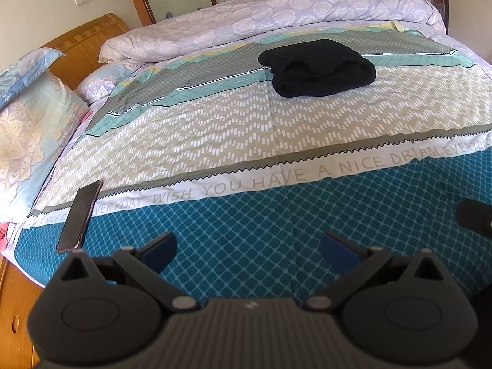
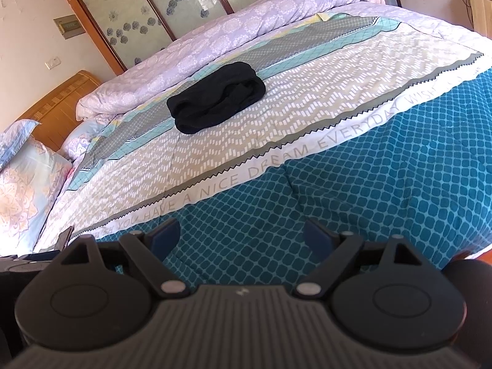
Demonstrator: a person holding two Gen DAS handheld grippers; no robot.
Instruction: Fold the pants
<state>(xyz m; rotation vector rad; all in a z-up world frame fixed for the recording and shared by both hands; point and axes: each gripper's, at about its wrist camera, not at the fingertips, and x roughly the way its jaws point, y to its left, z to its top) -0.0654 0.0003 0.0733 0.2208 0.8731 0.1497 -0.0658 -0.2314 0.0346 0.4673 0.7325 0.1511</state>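
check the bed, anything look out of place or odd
One thing: a phone lies on the bedspread at the near left edge, close to slipping off. The black pants sit in a folded bundle mid-bed; nothing looks spilled or damaged.

We read grey capitals on the white band of the patterned bedspread (image 1: 276,181), across the middle of the left wrist frame: "WISH YOU HAVE A NICE DREAM EVERYDAY". The right wrist frame shows that band (image 2: 276,166) running diagonally, lower left to right edge, with the same words.
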